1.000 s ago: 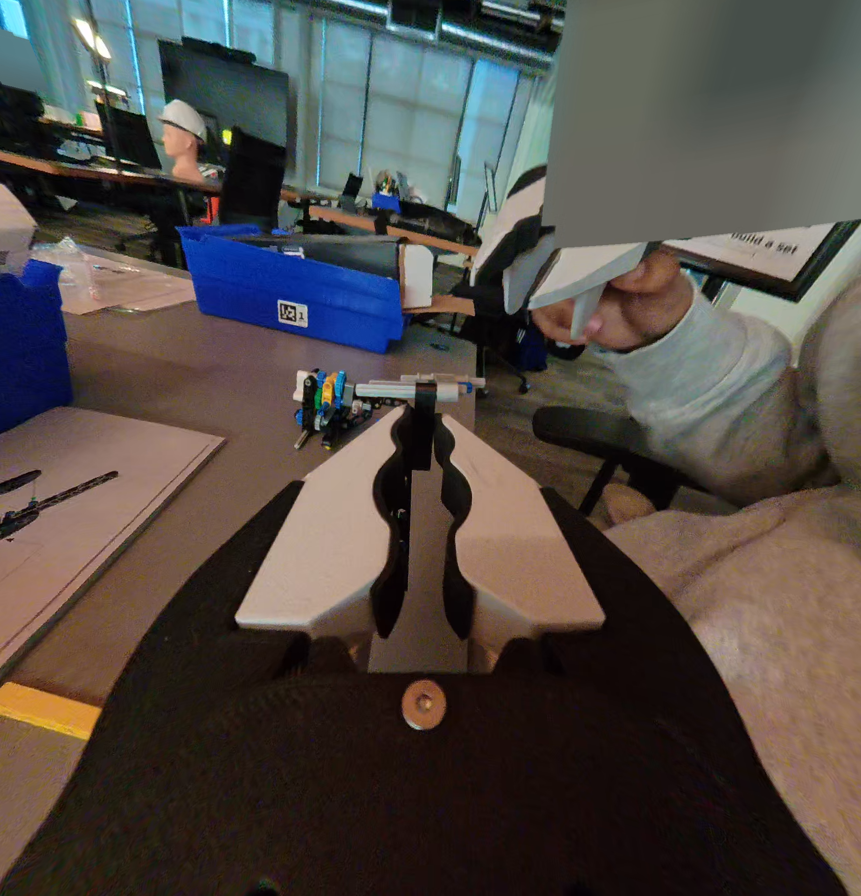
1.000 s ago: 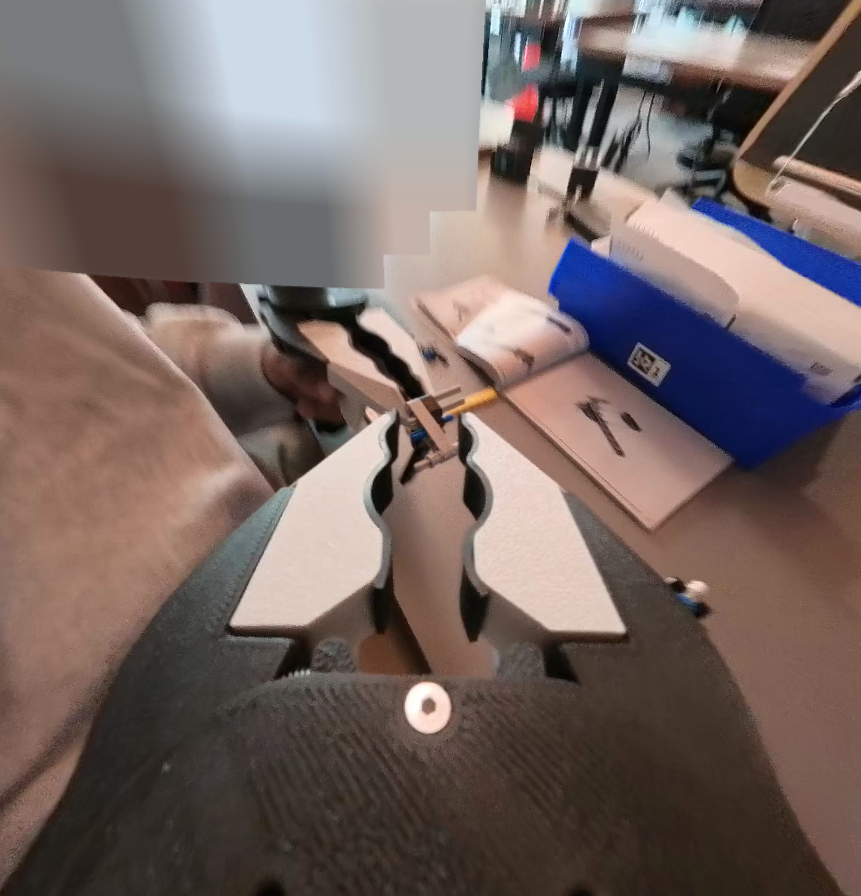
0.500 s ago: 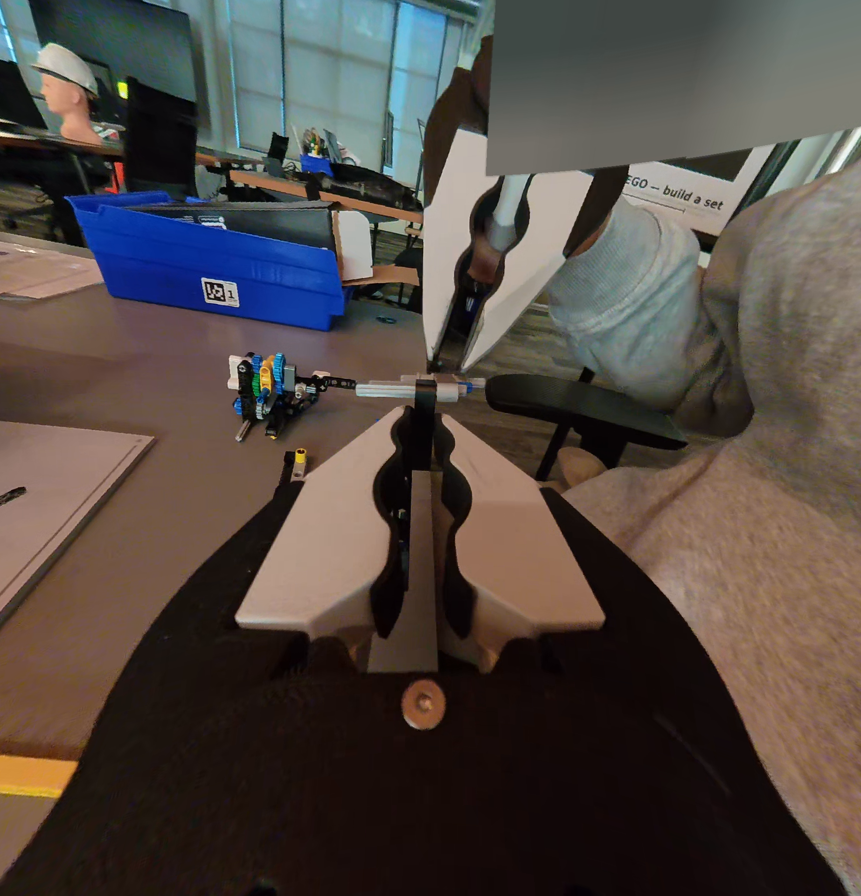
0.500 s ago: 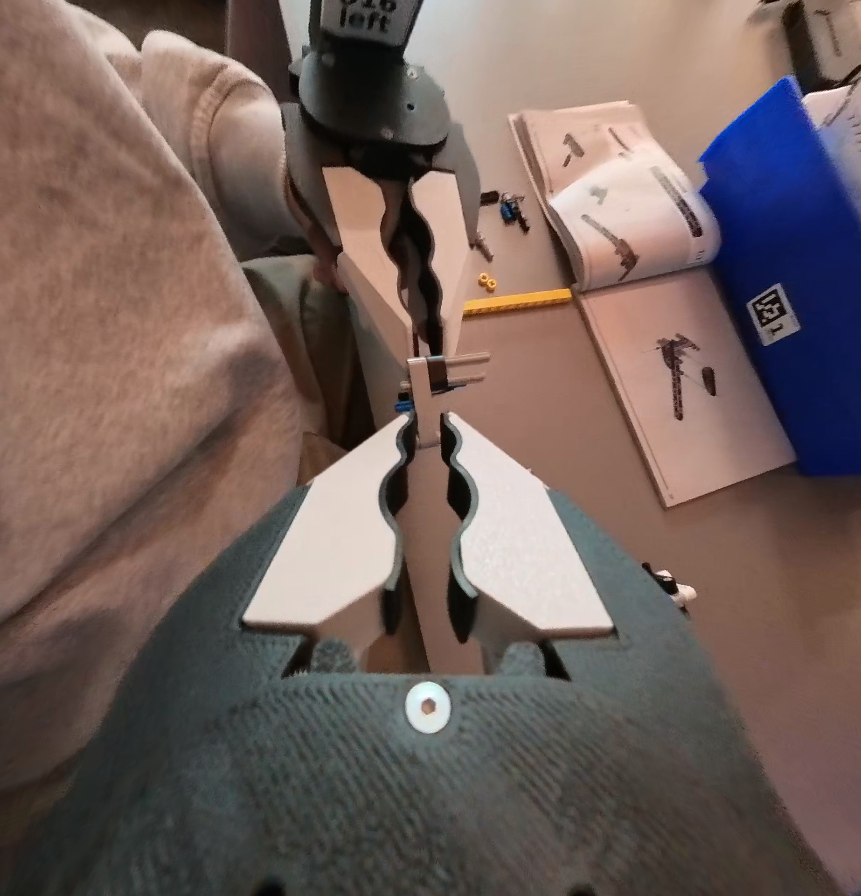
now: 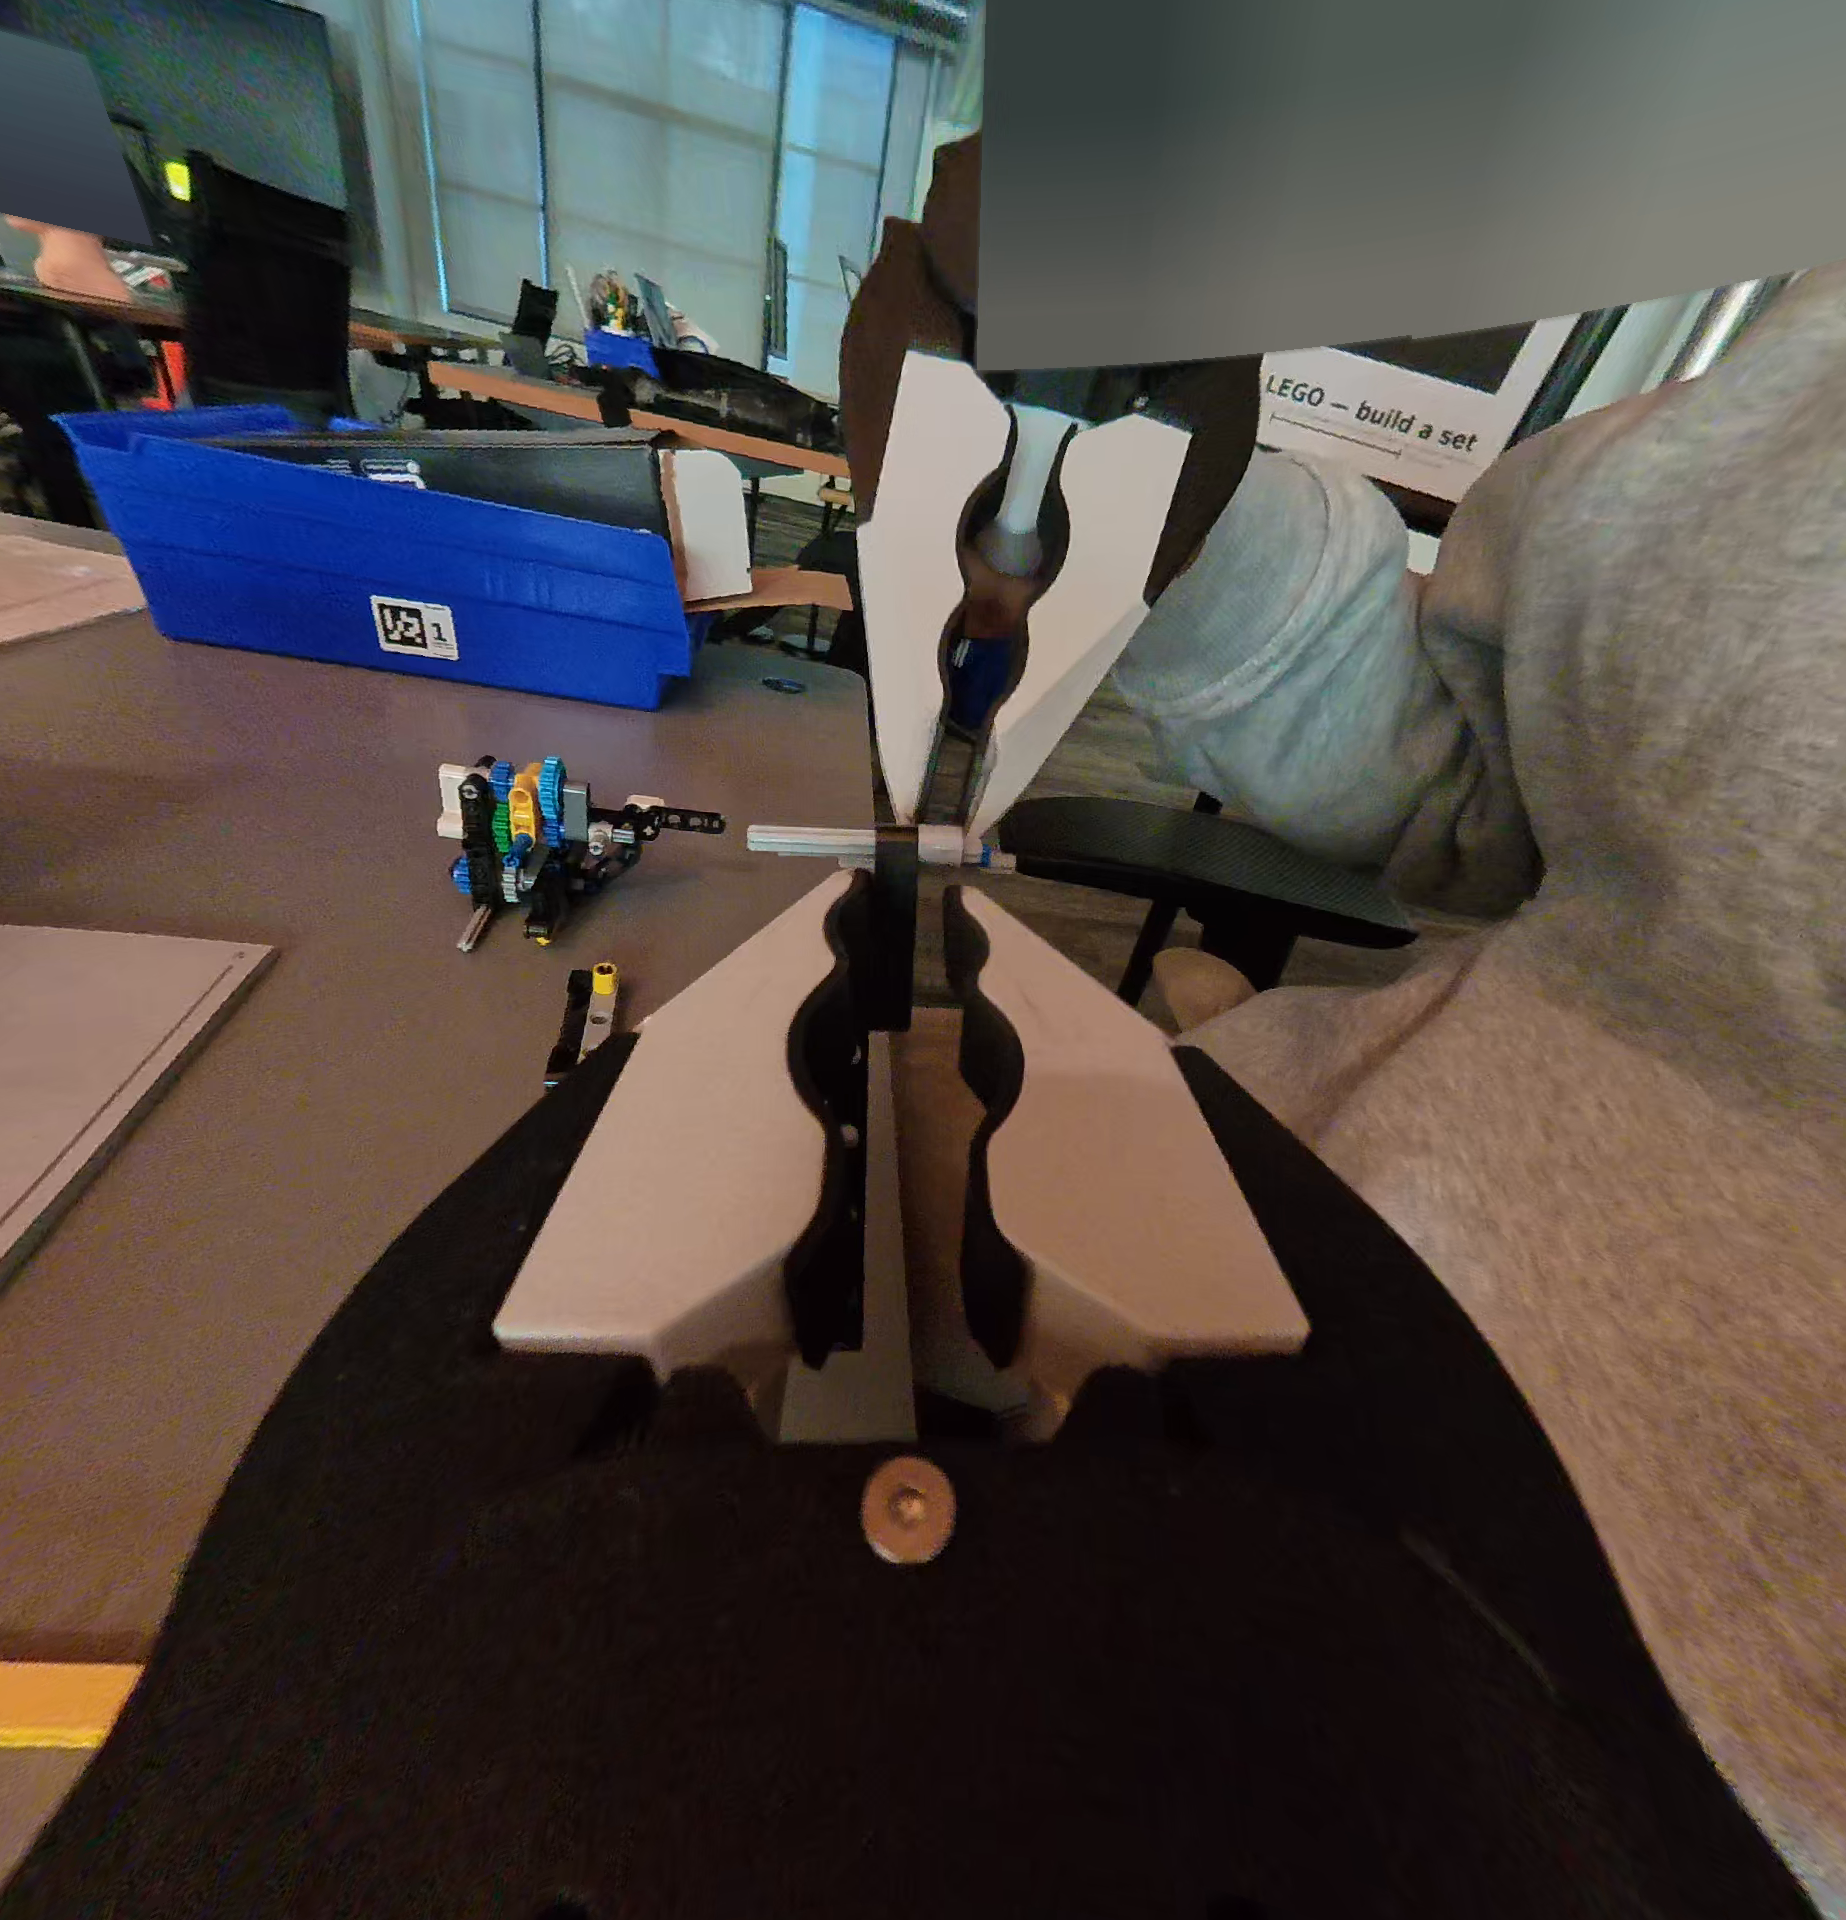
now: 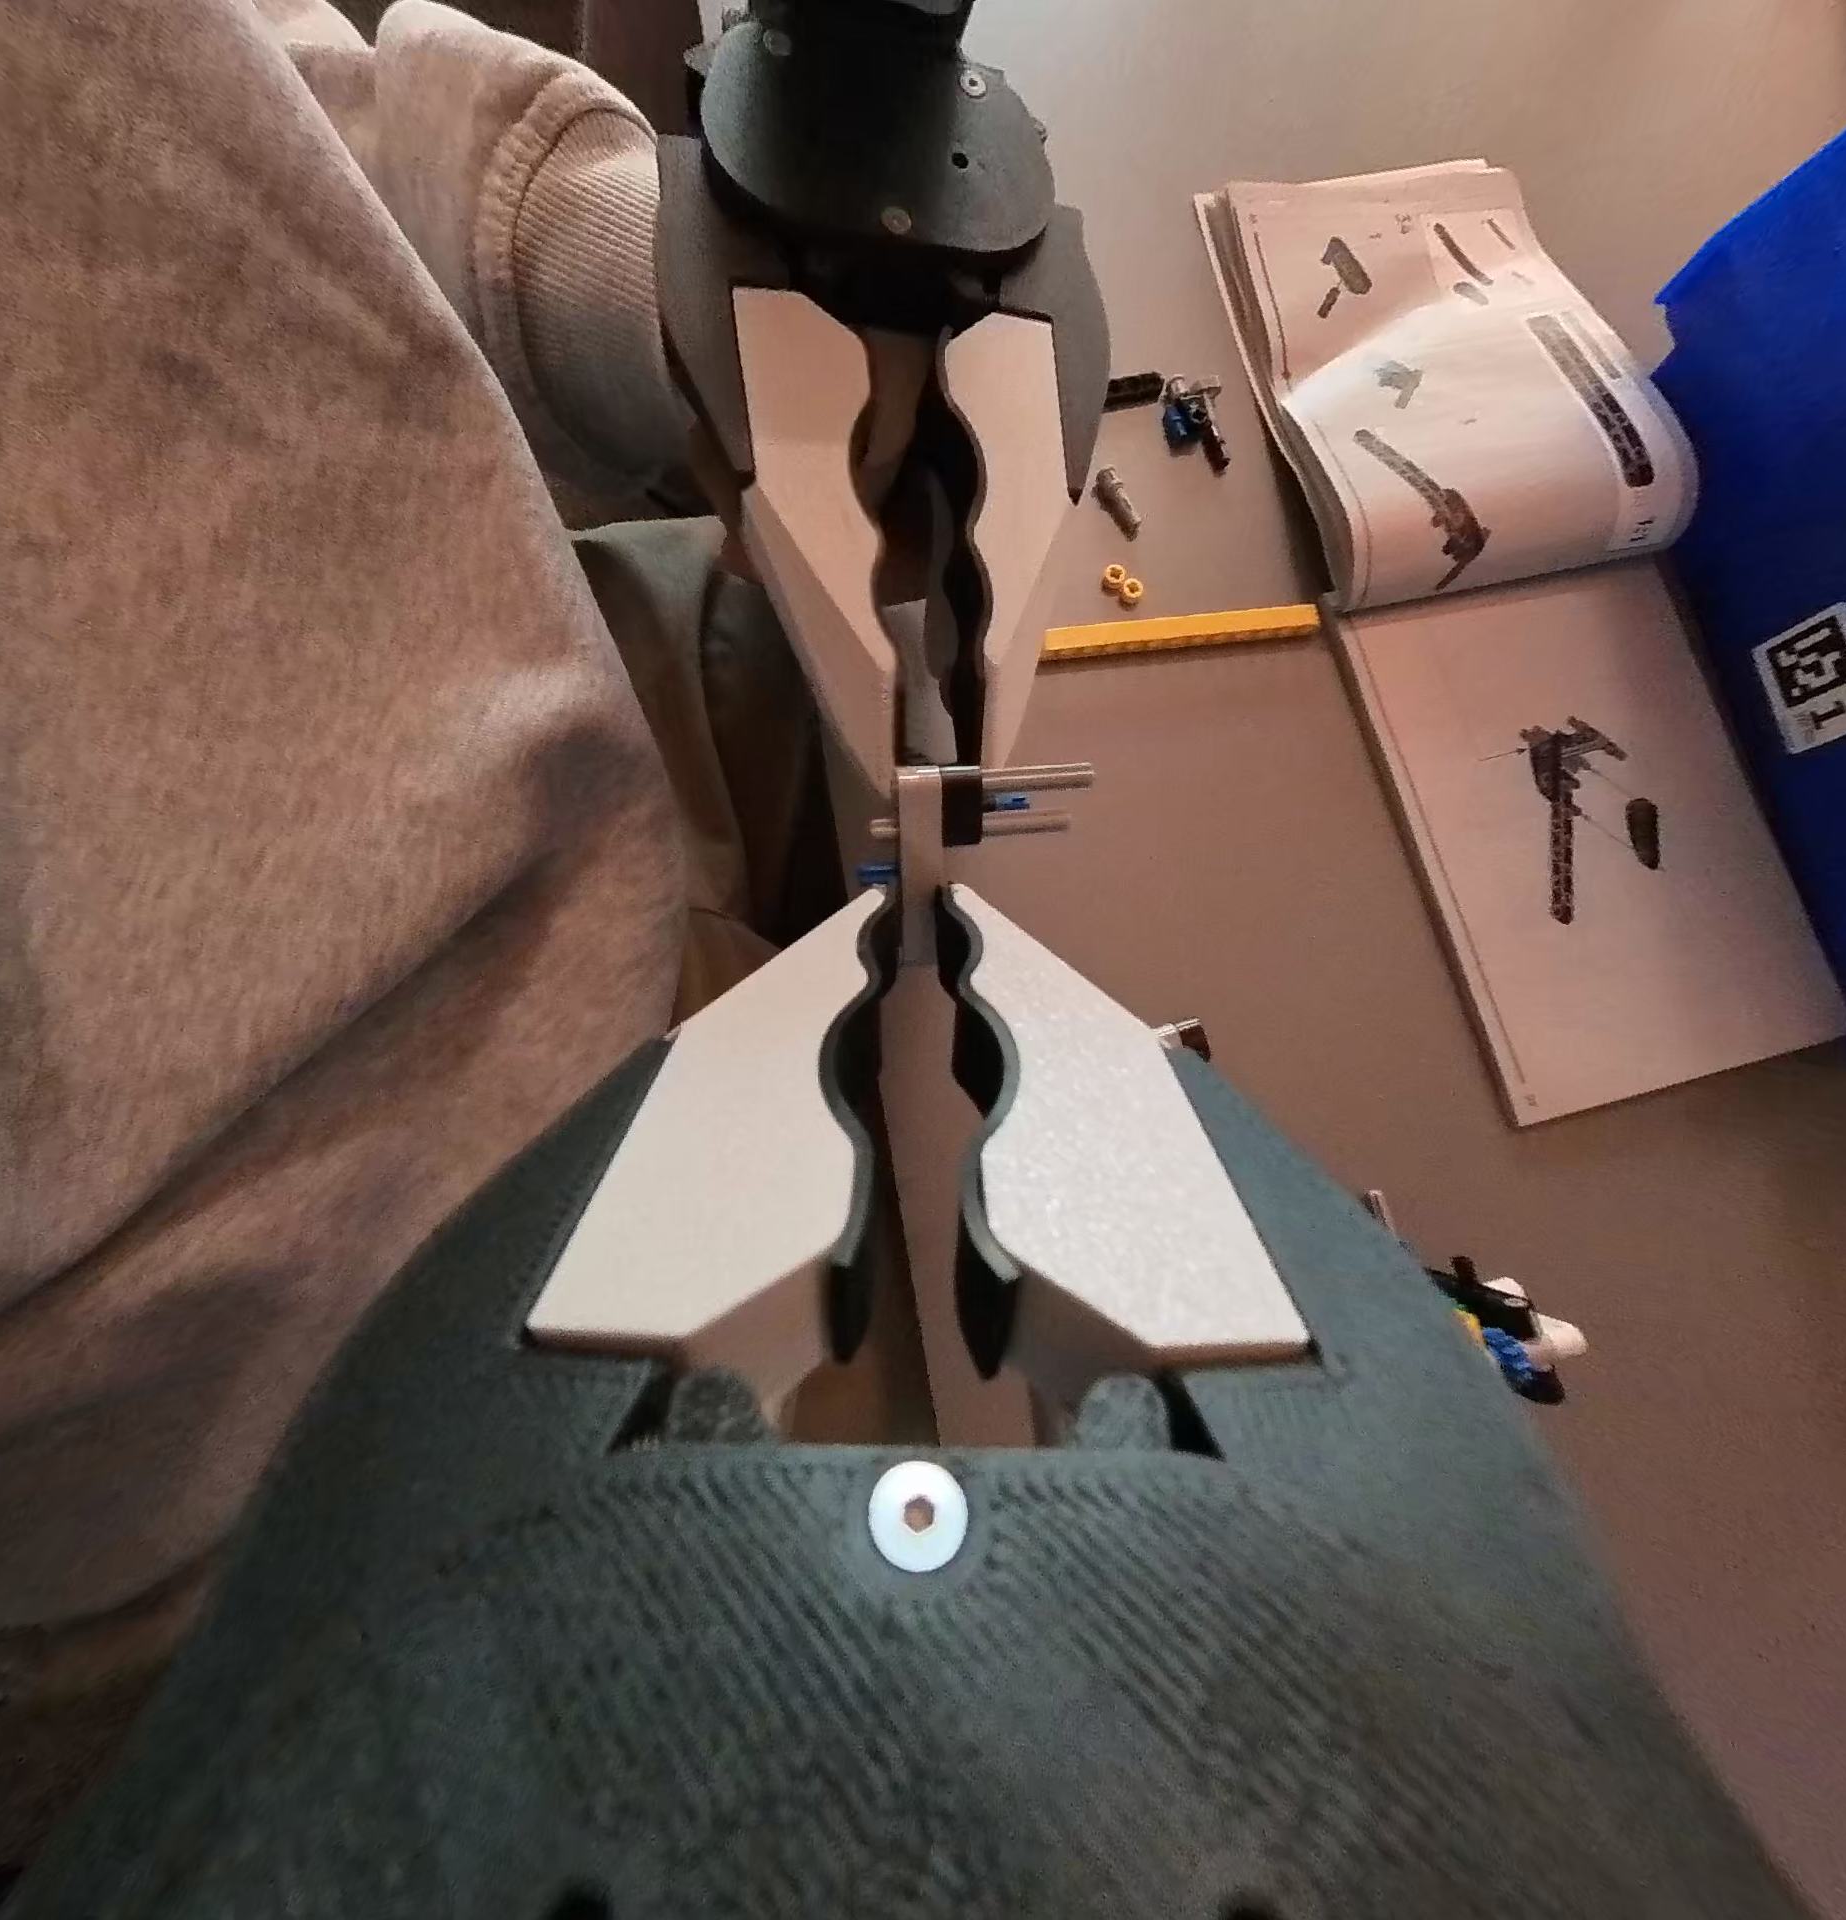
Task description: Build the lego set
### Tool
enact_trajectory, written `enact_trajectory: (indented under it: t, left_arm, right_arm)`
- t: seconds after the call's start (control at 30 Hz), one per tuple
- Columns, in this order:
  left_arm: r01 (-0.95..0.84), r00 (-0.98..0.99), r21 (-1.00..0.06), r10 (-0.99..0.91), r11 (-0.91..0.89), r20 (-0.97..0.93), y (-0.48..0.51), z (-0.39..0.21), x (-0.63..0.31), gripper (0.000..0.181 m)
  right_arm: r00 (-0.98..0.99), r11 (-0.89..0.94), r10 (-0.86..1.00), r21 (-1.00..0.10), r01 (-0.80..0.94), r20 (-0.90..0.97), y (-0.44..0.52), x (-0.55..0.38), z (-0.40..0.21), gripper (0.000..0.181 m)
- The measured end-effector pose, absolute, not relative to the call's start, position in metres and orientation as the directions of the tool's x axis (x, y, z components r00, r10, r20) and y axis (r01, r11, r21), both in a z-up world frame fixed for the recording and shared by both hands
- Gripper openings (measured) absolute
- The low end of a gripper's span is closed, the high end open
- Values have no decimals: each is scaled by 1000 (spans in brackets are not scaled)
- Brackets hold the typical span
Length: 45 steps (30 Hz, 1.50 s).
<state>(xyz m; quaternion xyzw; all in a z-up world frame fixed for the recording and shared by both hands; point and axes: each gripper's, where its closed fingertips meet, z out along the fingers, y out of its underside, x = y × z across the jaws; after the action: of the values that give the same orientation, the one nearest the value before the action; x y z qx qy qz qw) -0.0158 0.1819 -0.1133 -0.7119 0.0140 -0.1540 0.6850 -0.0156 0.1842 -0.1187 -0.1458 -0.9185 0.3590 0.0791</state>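
Left tongs (image 5: 903, 883) clamp a black beam (image 5: 891, 914). Right tongs (image 6: 911, 904) clamp its grey beam (image 6: 921, 831), seemingly joined. Both hang above the counter (image 5: 275, 810).

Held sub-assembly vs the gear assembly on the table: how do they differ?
The held sub-assembly is in the air, gripped by the left gripper and right gripper; the gear assembly rests on the table, untouched. The held one is mostly black and grey beams and axles; the gear assembly shows blue, green and yellow parts and looks bulkier. Both are unfinished.
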Motion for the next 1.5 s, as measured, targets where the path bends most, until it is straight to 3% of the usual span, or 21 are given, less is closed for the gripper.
enact_trajectory:
  t: [0.13,0.9,1.27,1.5]
  left_arm:
    - [194,943,-979,-264,-61,203,182,-112,-10,21]
    - [316,915,-948,-278,45,292,177,-92,-19,12]
    - [299,919,-953,-284,56,272,176,-91,-18,11]
    - [284,920,-958,-293,44,259,176,-93,-15,11]
  right_arm:
    - [-943,692,331,-688,218,35,184,-15,-120,5]
    - [-911,465,410,-851,245,-39,176,-18,-100,5]
    - [-911,428,409,-869,246,-56,175,-17,-97,5]
    - [-895,333,443,-917,221,-55,176,-25,-80,35]
